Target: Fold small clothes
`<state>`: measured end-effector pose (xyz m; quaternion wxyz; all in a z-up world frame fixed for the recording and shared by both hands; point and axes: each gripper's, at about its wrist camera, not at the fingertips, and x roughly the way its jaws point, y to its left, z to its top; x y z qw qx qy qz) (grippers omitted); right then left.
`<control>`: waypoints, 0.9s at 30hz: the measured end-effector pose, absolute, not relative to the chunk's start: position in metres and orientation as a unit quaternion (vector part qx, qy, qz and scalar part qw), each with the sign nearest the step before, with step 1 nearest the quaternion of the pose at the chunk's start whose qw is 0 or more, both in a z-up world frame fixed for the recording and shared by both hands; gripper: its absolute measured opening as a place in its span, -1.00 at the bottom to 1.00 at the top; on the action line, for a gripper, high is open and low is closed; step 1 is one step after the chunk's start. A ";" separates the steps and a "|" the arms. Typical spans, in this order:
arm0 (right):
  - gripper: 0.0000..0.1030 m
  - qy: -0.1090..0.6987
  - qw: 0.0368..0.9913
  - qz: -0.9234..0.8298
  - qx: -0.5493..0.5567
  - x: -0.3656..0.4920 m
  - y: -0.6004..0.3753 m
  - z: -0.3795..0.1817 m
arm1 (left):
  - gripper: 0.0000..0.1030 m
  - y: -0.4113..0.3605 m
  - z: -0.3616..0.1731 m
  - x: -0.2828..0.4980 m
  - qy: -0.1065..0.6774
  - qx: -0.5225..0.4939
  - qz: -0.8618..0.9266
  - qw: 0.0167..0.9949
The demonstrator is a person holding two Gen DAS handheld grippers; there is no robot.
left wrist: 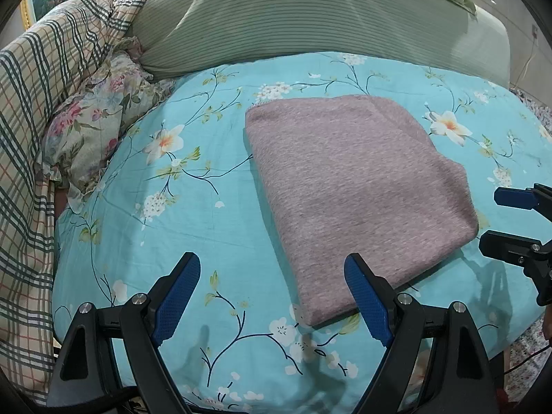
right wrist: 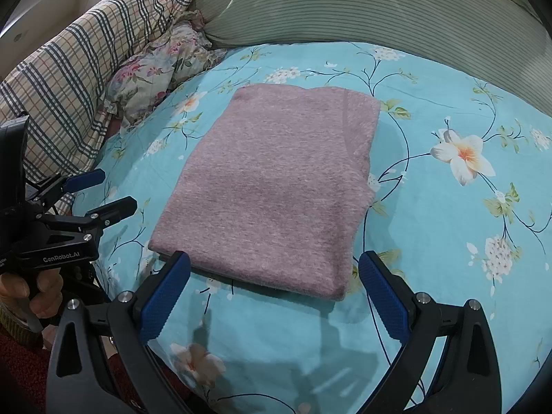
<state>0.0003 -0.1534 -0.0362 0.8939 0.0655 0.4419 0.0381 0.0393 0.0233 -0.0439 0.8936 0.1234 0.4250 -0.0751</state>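
Nearest to the cameras, both claws hang above the bed with nothing in them. The left claw [left wrist: 272,296] has its jaws wide apart, and only the near corner of the garment shows between its blue pads, not touched. The right claw [right wrist: 274,293] is also wide open, with the near edge of the garment just past its tips. A hand [right wrist: 32,296] holds the left tool at the side.

A little farther, the purple garment [right wrist: 269,189] lies flat on the blue flowered sheet [left wrist: 207,207], already folded into a neat rectangle with several layers at its edges. I judge that this piece is finished, or needs at most one more fold. No other small clothes are in view.

Behind it are a flowered pillow [left wrist: 100,114], a checked quilt [left wrist: 45,79] and a striped green cushion [left wrist: 310,17]
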 end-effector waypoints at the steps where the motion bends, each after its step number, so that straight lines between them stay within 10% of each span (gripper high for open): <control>1: 0.90 0.442 0.894 0.038 0.065 0.000 -0.153 -0.036 | 0.67 0.023 -0.044 0.039 0.425 0.124 -0.075 0.894; 27: 0.90 0.442 0.894 0.038 0.067 -0.003 -0.151 -0.035 | 0.67 0.022 -0.040 0.036 0.422 0.126 -0.077 0.894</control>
